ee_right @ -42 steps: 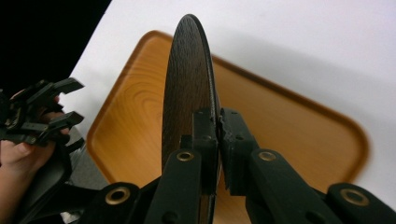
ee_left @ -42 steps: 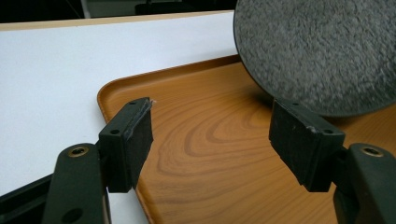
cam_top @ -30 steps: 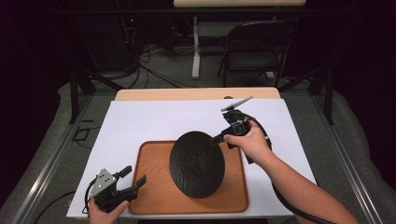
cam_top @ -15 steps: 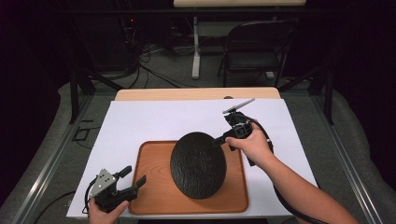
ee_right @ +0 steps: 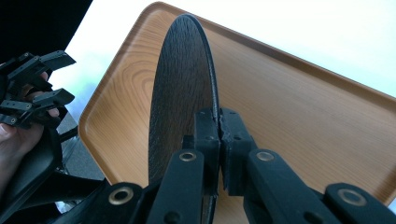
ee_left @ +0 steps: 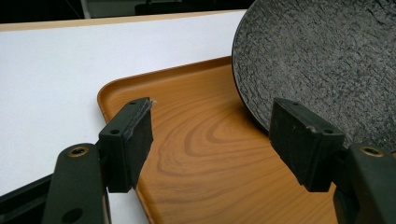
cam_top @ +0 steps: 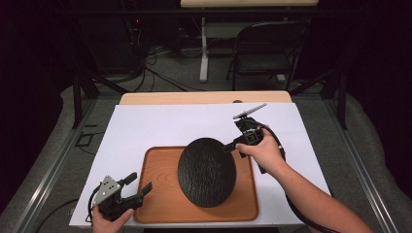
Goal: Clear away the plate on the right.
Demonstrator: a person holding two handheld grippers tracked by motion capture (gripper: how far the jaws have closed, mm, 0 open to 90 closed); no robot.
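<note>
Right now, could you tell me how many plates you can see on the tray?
1. The black plate is tilted over the middle of the tray, its rim clamped in the right gripper. Nothing else shows on the tray, though the plate hides part of it.

No readable text, label, brand, number or sign anywhere.
</note>
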